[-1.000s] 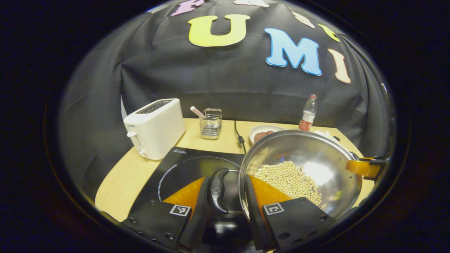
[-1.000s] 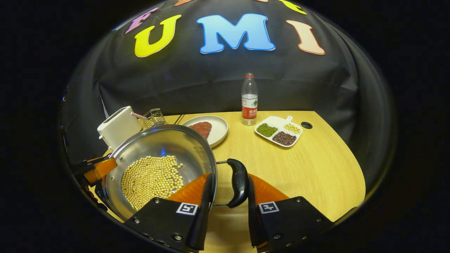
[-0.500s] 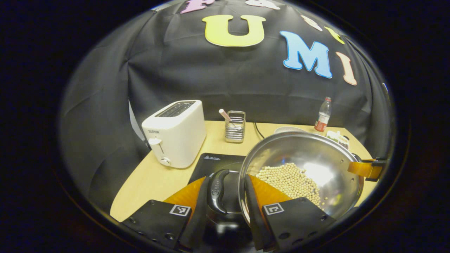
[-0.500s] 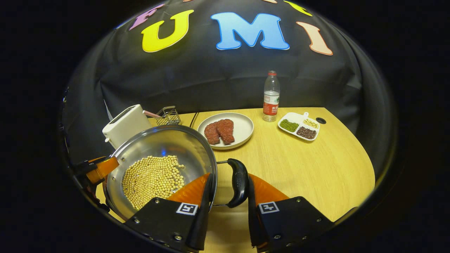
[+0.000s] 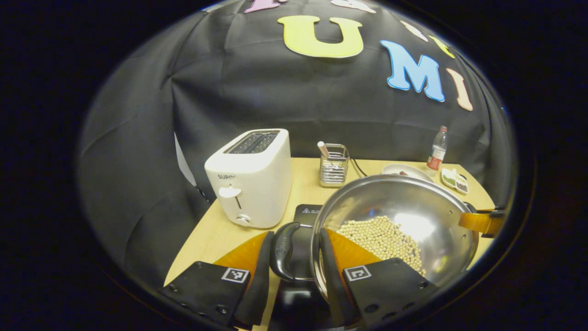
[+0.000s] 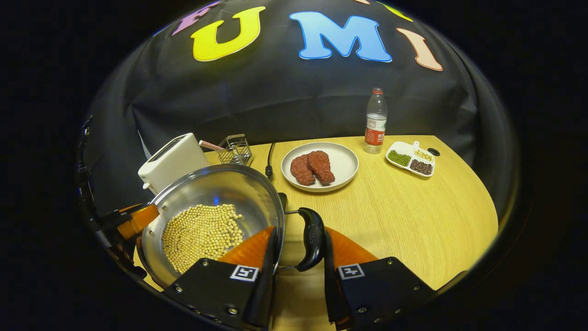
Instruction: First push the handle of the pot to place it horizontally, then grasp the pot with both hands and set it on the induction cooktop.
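The pot hides most of the induction cooktop and the plate.

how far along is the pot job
Done: both handles are gripped, the left tool on one handle, the right tool on the other. In hand: the pot of beans is over the cooktop. Left: set it down and let go.

steel pot of beans, above black cooktop.
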Demonstrator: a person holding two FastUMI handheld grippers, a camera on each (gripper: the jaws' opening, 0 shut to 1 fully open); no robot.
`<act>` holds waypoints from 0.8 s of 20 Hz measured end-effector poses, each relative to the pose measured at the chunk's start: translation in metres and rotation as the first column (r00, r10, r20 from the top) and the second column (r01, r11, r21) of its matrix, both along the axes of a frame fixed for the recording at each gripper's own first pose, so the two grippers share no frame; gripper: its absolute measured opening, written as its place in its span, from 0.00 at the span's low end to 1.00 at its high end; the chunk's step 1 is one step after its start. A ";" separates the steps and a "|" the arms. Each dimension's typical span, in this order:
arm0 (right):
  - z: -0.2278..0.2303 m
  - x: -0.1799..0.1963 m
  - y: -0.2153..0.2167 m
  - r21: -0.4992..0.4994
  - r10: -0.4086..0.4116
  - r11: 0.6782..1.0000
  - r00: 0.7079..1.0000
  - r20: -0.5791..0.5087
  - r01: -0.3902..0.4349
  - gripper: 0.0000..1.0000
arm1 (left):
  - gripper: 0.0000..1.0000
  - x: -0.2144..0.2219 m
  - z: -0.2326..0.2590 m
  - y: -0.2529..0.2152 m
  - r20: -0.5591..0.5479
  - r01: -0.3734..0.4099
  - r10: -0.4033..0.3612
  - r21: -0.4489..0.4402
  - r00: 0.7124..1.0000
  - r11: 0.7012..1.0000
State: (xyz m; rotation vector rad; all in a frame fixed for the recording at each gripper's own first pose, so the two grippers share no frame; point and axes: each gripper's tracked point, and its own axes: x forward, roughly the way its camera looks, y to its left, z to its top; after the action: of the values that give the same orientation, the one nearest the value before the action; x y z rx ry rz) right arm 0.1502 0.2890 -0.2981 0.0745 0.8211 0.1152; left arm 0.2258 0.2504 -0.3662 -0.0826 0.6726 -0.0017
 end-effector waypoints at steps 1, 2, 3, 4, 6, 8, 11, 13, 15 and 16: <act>0.000 0.000 0.003 -0.001 -0.003 1.000 1.000 0.001 0.003 0.48 | 0.57 0.002 -0.001 0.004 0.002 0.002 -0.002 0.002 1.000 1.000; 0.001 0.002 0.004 -0.004 -0.006 1.000 1.000 0.005 0.006 0.48 | 0.61 0.002 -0.001 0.006 0.006 0.009 -0.009 0.003 1.000 1.000; -0.001 0.002 0.004 0.008 -0.011 1.000 1.000 -0.001 0.011 0.48 | 0.57 0.003 -0.001 0.008 0.010 0.011 -0.011 0.000 1.000 1.000; -0.002 0.003 0.005 0.027 -0.018 0.999 1.000 -0.006 0.018 0.48 | 0.57 0.005 -0.003 0.009 0.015 0.008 -0.007 -0.011 1.000 1.000; 0.007 0.006 -0.001 0.026 -0.013 1.000 1.000 0.025 0.013 0.59 | 0.68 0.002 -0.001 0.014 0.031 -0.031 0.031 -0.022 0.999 0.999; 0.033 0.012 -0.013 0.011 -0.020 1.000 0.993 0.112 0.019 0.86 | 0.86 -0.004 0.012 0.020 0.066 -0.076 0.076 -0.005 0.995 0.997; 0.069 0.008 -0.035 -0.003 -0.005 1.000 0.978 0.208 0.006 0.96 | 1.00 -0.014 0.057 0.018 0.161 -0.116 0.115 -0.005 0.980 0.993; 0.090 0.001 -0.061 -0.034 0.005 0.999 0.965 0.262 0.004 0.97 | 1.00 -0.023 0.086 0.002 0.213 -0.114 0.113 -0.010 0.971 0.993; 0.114 -0.010 -0.086 -0.047 0.011 0.999 0.949 0.316 0.004 0.97 | 0.98 -0.035 0.115 -0.024 0.261 -0.101 0.100 -0.011 0.960 0.995; 0.124 -0.018 -0.099 -0.050 0.015 0.999 0.940 0.342 0.003 0.97 | 0.98 -0.040 0.125 -0.040 0.282 -0.094 0.093 -0.012 0.955 0.996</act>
State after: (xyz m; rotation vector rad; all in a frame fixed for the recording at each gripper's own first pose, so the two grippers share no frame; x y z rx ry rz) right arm 0.1326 0.1898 -0.1737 0.0042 0.4748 0.1097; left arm 0.1857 0.2104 -0.2409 -0.1104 0.3817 0.0770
